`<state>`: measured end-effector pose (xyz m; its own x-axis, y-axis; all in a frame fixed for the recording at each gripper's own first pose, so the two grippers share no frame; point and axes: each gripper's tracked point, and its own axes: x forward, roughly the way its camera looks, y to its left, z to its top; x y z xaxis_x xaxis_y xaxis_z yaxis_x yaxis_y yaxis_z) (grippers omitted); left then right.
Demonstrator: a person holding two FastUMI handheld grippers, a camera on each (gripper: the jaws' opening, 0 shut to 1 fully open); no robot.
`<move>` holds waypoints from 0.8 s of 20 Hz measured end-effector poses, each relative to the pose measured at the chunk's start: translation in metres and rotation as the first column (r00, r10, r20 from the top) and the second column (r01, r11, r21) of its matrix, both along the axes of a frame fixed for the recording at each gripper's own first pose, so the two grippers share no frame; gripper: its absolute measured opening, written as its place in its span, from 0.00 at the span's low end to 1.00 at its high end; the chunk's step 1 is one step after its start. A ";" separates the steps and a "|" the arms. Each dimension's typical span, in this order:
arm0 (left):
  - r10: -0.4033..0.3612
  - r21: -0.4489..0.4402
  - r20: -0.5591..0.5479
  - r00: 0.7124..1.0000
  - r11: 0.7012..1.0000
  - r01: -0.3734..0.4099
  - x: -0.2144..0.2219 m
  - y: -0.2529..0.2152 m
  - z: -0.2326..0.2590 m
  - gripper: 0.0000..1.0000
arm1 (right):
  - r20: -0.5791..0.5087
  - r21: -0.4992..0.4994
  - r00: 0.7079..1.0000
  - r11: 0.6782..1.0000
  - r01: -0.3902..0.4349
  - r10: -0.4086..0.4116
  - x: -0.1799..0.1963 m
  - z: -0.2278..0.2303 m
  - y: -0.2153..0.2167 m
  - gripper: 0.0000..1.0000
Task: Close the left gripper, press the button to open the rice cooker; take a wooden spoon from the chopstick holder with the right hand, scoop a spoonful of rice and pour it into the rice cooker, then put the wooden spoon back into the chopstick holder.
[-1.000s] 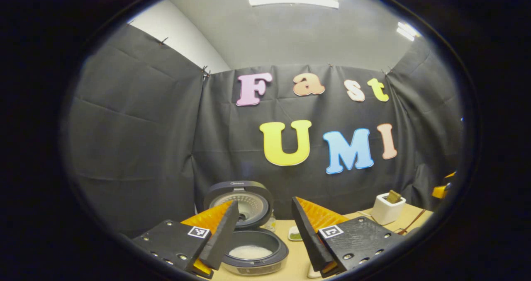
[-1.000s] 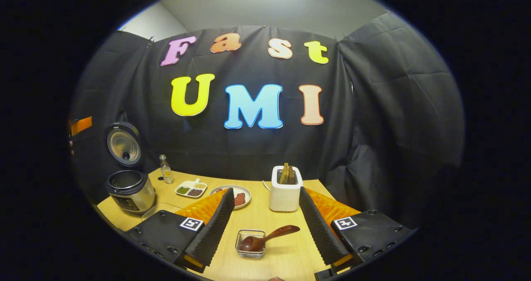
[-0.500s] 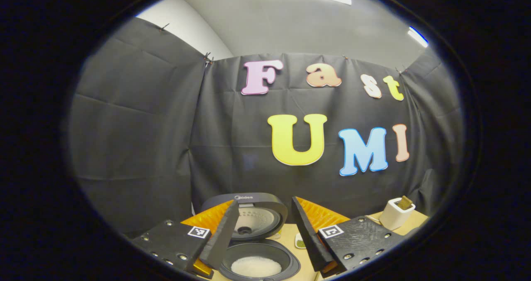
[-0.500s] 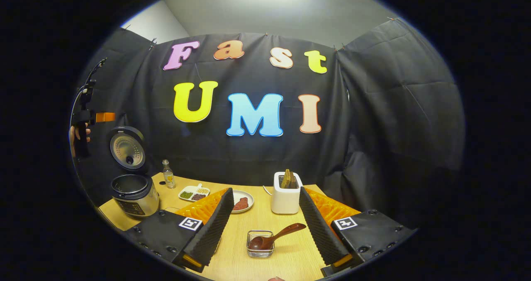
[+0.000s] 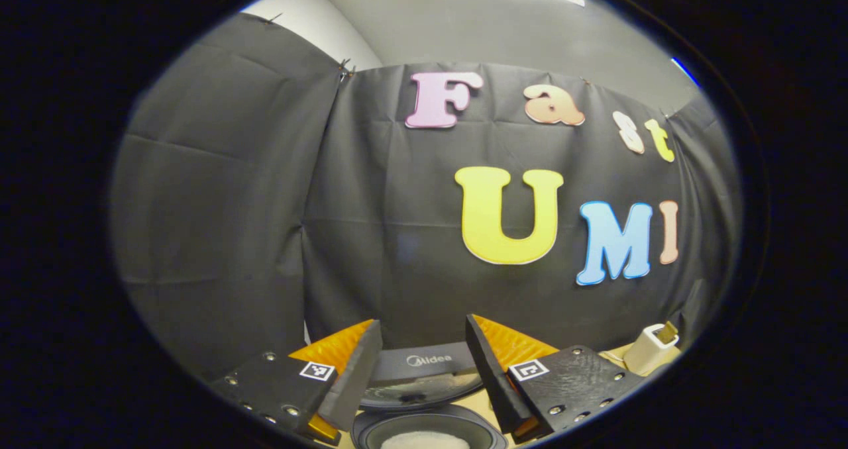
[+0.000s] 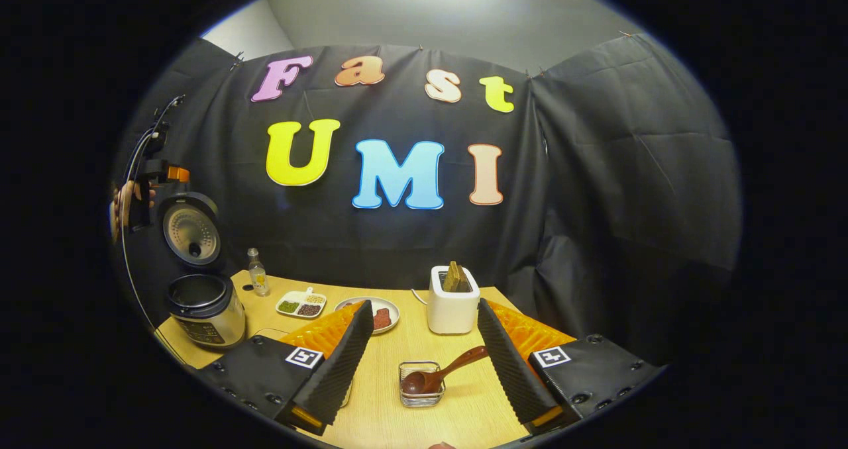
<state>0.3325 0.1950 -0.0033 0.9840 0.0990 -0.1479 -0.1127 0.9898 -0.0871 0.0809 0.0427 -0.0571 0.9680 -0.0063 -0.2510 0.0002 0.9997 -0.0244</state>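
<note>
The rice cooker (image 6: 201,308) stands at the table's left end with its lid (image 6: 191,228) raised. In the left gripper view the lid (image 5: 424,368) and the pot (image 5: 427,432), with white rice in it, lie right below my left gripper (image 5: 423,324), which is open and holds nothing. A hand holds that left gripper (image 6: 159,172) above the lid. The wooden spoon (image 6: 437,375) rests with its bowl in a small wire holder (image 6: 421,392), handle pointing up to the right. My right gripper (image 6: 424,306) hovers open over the holder, apart from the spoon.
On the wooden table (image 6: 397,416) stand a white toaster (image 6: 452,297) with bread, a plate (image 6: 379,313) with red food, a divided dish (image 6: 301,302) and a small bottle (image 6: 255,279). The toaster (image 5: 652,346) is far right in the left gripper view. Black cloth walls close the booth.
My left gripper has moved up and in over the cooker, so lid and pot have dropped low in its view. My right gripper has edged closer to the spoon holder. Both stay open.
</note>
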 end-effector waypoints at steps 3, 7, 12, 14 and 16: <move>-0.006 -0.001 -0.044 0.999 1.000 0.006 0.020 0.001 -0.019 0.78 | -0.005 -0.015 1.000 1.000 0.001 -0.001 -0.001 -0.001 0.004 0.99; 0.003 0.012 -0.050 0.999 1.000 -0.003 0.028 0.005 -0.025 0.78 | -0.009 -0.026 1.000 1.000 -0.013 0.013 -0.003 -0.008 0.011 0.99; 0.013 0.003 -0.068 0.998 1.000 -0.013 0.016 -0.001 -0.034 0.82 | 0.001 -0.036 0.999 0.998 -0.042 0.042 -0.002 -0.004 0.013 0.99; 0.015 0.019 -0.072 0.997 1.000 -0.014 0.006 -0.005 -0.035 0.84 | 0.008 -0.034 0.999 0.998 -0.053 0.054 -0.003 -0.002 0.012 0.99; 0.018 0.019 -0.073 0.997 1.000 -0.017 -0.005 -0.010 -0.037 0.83 | 0.013 -0.026 0.998 0.997 -0.066 0.067 -0.003 0.000 0.011 0.99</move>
